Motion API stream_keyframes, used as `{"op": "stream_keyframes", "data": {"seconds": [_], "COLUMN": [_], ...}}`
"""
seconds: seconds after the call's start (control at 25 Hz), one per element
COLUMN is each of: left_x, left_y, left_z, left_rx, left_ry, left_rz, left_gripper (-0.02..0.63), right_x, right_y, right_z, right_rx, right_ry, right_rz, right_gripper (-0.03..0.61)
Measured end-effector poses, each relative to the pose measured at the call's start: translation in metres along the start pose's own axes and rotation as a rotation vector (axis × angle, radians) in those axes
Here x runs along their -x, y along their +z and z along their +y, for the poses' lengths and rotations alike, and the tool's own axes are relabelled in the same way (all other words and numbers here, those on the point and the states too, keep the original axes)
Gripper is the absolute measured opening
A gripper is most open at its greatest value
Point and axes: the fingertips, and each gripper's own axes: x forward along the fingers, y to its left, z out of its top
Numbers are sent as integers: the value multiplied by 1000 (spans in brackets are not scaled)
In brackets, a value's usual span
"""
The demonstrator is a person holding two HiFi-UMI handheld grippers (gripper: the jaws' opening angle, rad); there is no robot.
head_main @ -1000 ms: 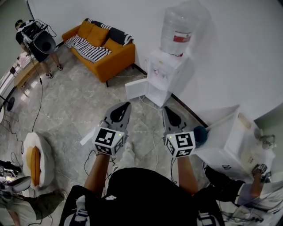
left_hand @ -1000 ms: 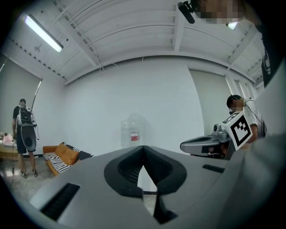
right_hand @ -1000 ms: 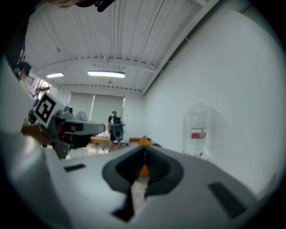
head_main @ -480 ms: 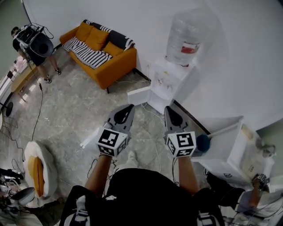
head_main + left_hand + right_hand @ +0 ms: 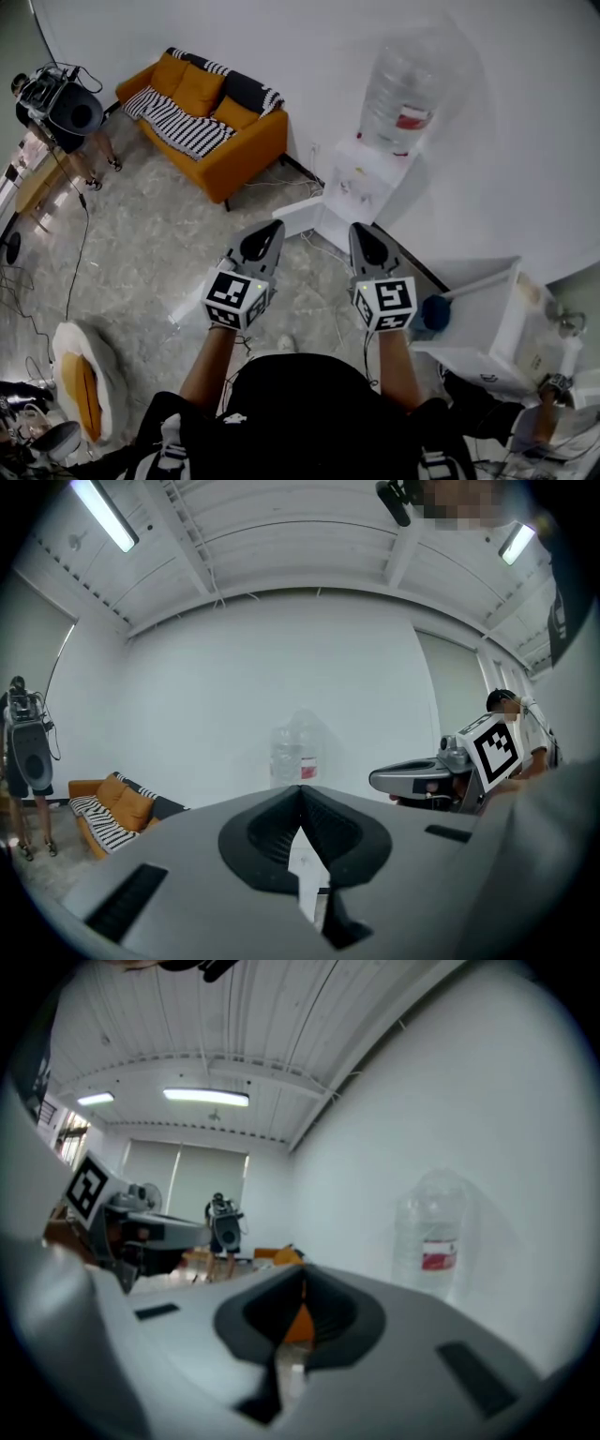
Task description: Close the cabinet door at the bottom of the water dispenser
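- One water dispenser (image 5: pixel 364 178), with one bottle (image 5: pixel 403 84) on top, stands on the floor against the wall. It is ahead of the left gripper (image 5: pixel 271 228) and right gripper (image 5: pixel 358 230), apart from both.
- Its one cabinet door (image 5: pixel 298 216), at the bottom, stands swung out leftward, nearer the left gripper.
- Two grippers, each with jaws pressed together, pinching nothing.

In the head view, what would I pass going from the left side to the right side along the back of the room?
person with dark gear → orange sofa → water dispenser → white box
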Motion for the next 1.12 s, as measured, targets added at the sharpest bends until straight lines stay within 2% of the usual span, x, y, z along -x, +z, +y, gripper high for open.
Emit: {"op": "stream_keyframes", "data": {"seconds": [0.44, 1.12], "left_x": [-25, -130], "left_y": [-10, -11], "left_z": [44, 40], "left_rx": [43, -6], "left_ry": [16, 11], "left_rz": [12, 36], "left_gripper": [11, 11], "right_x": [-40, -112], "right_y": [-15, -28], "right_z": [-14, -95], "right_rx": [37, -26], "right_ry": [-7, 34], "right_rz": [56, 33], "right_gripper": [35, 34]}}
